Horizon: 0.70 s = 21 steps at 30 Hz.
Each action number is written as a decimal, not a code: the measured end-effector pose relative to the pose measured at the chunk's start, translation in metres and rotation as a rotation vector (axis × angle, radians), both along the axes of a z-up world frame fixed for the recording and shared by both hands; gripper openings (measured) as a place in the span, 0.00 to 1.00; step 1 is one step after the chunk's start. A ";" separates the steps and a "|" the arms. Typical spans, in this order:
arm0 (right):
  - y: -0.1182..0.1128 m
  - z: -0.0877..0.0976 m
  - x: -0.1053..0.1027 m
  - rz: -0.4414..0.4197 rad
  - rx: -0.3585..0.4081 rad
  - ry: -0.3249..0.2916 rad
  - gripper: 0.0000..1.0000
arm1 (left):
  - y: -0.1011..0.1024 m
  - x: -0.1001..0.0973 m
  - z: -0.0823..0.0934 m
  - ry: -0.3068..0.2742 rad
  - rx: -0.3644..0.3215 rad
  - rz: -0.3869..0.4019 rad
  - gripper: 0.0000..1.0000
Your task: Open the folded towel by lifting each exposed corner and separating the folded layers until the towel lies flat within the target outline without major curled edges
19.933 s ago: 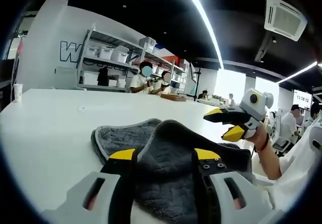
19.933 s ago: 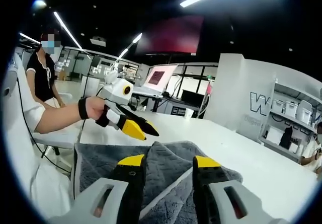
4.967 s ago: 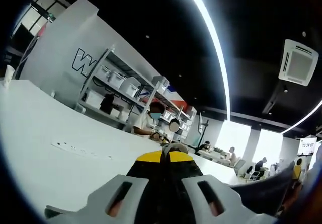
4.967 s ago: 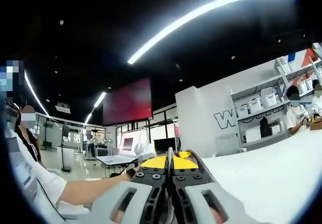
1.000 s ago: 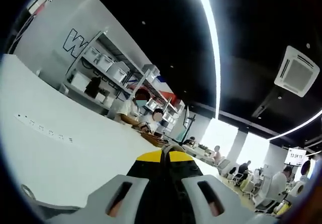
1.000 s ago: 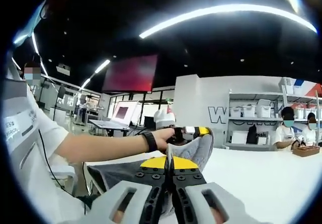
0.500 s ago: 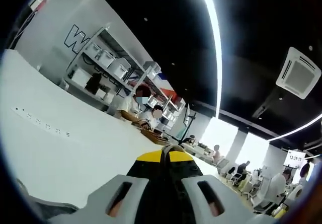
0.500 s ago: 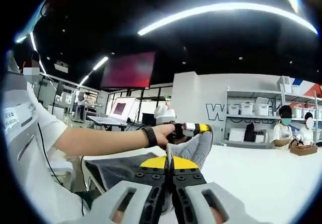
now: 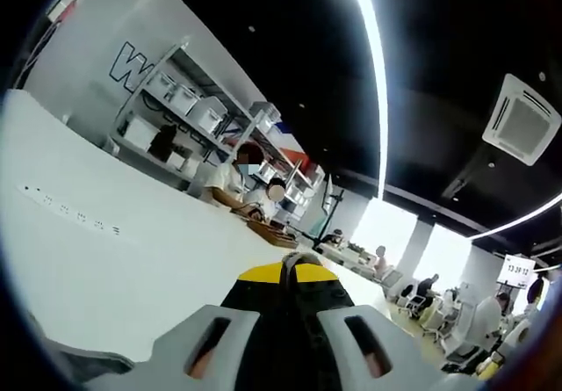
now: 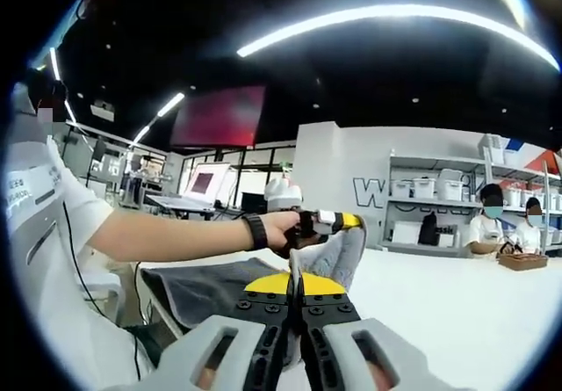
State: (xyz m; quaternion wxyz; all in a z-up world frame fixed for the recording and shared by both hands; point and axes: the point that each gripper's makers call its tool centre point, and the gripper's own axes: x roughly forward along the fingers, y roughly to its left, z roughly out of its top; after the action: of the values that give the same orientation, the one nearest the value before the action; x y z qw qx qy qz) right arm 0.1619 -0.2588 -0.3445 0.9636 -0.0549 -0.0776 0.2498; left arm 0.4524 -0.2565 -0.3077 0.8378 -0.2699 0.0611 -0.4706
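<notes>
My right claw [image 10: 294, 278] clenched on the grey terry towel [image 10: 219, 291], my left claw [image 9: 295, 271] clenched on its raised corner, over the white bench [image 10: 457, 303]

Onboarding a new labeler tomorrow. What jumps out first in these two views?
In the right gripper view, the grey towel hangs lifted above the white table, pinched at mid-frame by the left gripper in the person's hand, with the right gripper shut on a lower edge of it. In the left gripper view, the shut yellow-tipped jaws point over the table toward storage shelves, under a long ceiling light strip.
</notes>
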 end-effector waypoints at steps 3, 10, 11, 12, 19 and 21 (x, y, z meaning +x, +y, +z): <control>-0.003 -0.002 0.000 -0.005 -0.004 0.005 0.00 | -0.002 -0.001 -0.002 -0.002 0.002 -0.003 0.01; -0.015 -0.006 -0.001 -0.033 -0.009 0.010 0.00 | -0.008 0.000 -0.007 -0.008 0.008 -0.006 0.01; -0.016 -0.006 0.000 -0.035 -0.008 0.012 0.00 | -0.009 0.000 -0.008 -0.007 0.009 -0.005 0.01; -0.019 -0.006 0.000 -0.040 -0.006 0.014 0.00 | -0.009 0.000 -0.008 -0.006 0.006 -0.006 0.01; -0.031 -0.004 0.000 -0.075 -0.007 0.004 0.00 | -0.015 -0.003 -0.006 -0.030 0.008 -0.005 0.01; -0.032 -0.003 -0.001 -0.075 -0.009 0.000 0.00 | -0.017 -0.003 -0.006 -0.032 0.011 -0.005 0.01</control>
State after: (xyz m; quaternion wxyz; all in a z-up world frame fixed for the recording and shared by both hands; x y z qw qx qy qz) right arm 0.1614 -0.2904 -0.3480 0.9720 -0.0623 -0.0746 0.2140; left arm 0.4495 -0.2734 -0.3142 0.8391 -0.2575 0.0509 -0.4765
